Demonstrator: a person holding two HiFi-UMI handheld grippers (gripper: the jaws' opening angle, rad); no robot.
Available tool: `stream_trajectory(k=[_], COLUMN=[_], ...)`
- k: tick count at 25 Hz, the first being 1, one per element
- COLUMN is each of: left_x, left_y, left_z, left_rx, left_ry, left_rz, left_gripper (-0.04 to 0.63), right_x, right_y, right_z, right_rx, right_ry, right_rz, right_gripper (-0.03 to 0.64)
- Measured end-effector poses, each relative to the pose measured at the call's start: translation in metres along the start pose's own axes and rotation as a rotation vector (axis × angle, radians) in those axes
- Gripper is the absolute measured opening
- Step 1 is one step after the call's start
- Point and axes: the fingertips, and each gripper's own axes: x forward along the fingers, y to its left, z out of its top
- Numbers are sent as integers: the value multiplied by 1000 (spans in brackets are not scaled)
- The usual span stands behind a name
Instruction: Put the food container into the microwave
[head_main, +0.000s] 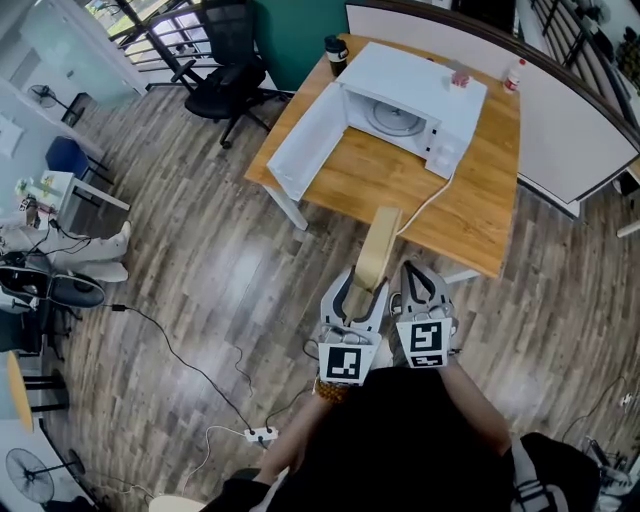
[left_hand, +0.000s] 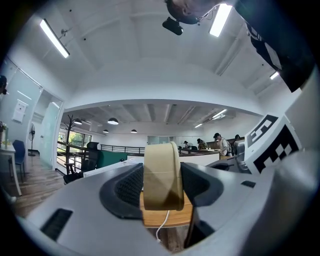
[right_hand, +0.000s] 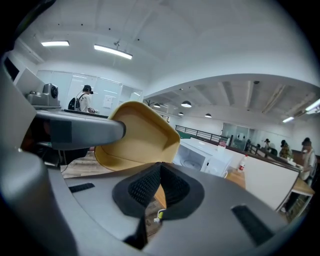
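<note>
Nearest item: left gripper (head_main: 362, 292), grey two-jaw claw with a black-and-white marker cube, held out before the person's dark-clad body.
- State: jaws clamped on the near end of the tan, shallow, round-cornered food container (head_main: 378, 245). The left gripper view shows the ribbed pads (left_hand: 131, 186) pressing both faces of the container (left_hand: 161, 175), which stands on edge between them.

Item: right gripper (head_main: 411, 270), same make, just beside the left one.
- State: jaws closed together on nothing; in the right gripper view the pads meet at the tips (right_hand: 160, 181). The container's hollow side (right_hand: 140, 140) shows up and to the left of them, apart from them.

Item: white microwave oven (head_main: 445, 110) on a light wooden table (head_main: 470, 200).
- Door (head_main: 308, 140) swung fully open to the picture's left.
- Round glass turntable (head_main: 395, 118) bare inside.
- White power cable (head_main: 425, 205) trails over the table's near edge.

Location of task item: in the air over the plank floor, well apart from the table, its far end aimed at the oven.

Step in hand, judged: the carry; pick-up done, insertion not yet begun.

Next move calls for, judged:
- closing the gap to the open cavity, keeping to the right of the open door;
- rolling the container from on-edge to flat, hollow side up;
- passing it through the opening and setting it on the turntable before the jaws part.
</note>
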Motion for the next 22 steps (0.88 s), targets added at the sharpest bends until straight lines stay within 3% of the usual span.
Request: stream_trajectory(k=[12, 16, 22], left_x=[44, 60, 86], left_y=[33, 35, 38], left_z=[-15, -22, -33], left_rx=[-22, 8, -6], left_ry=[40, 62, 90], left_rz=[103, 103, 127], left_gripper=[242, 242, 242], right_x=[46, 56, 65], right_y=[-34, -48, -72], right_z=[-3, -9, -22], right_rx=[-26, -12, -15], right_ry=[26, 34, 52], right_rz=[65, 71, 61], right_gripper=[7, 6, 6])
